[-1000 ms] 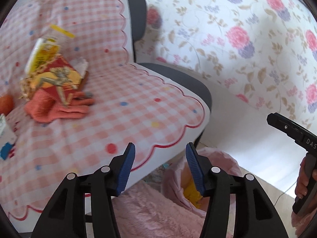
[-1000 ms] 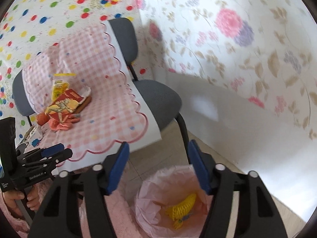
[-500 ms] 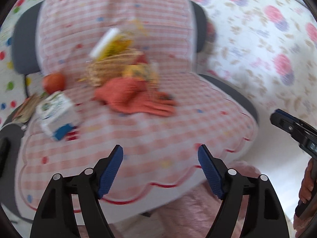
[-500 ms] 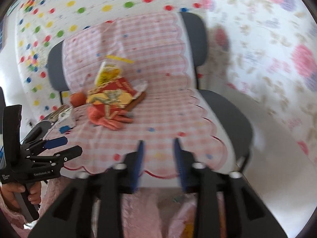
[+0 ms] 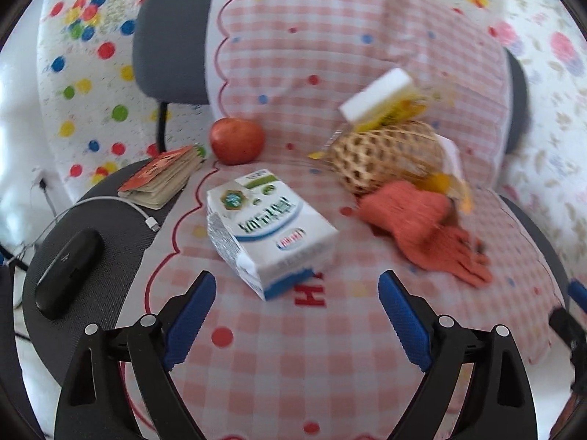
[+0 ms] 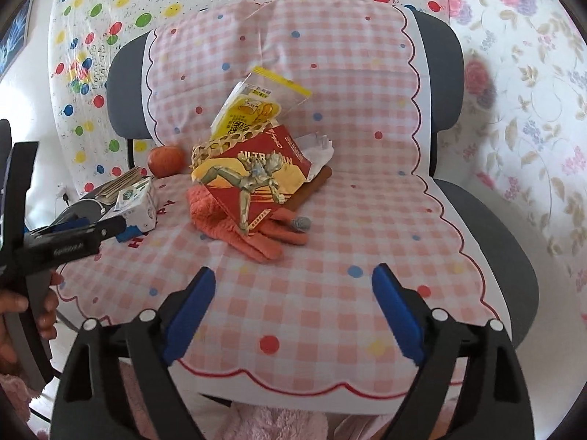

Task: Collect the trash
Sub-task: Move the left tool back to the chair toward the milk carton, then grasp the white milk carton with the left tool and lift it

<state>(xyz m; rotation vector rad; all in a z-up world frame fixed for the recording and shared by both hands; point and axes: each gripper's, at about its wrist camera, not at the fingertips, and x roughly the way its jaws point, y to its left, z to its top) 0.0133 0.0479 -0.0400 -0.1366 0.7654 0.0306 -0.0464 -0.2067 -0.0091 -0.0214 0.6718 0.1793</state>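
I'm lining up the left gripper (image 5: pixel 295 311) on the milk carton (image 5: pixel 269 234), which lies on the seat cover (image 5: pixel 293 366) just ahead, btwn the fingers; jaws wide, nothing held. Right gripper (image 6: pixel 293 304) also wide & empty. Next, I reckon: push fwd, straddle carton, squeeze.

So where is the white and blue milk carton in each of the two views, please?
Left wrist view: the white and blue milk carton lies on its side at centre, just ahead of the open jaws.
Right wrist view: the carton sits at the left edge, partly behind the left gripper.
Shared landmark: the round red apple, behind the carton in both.
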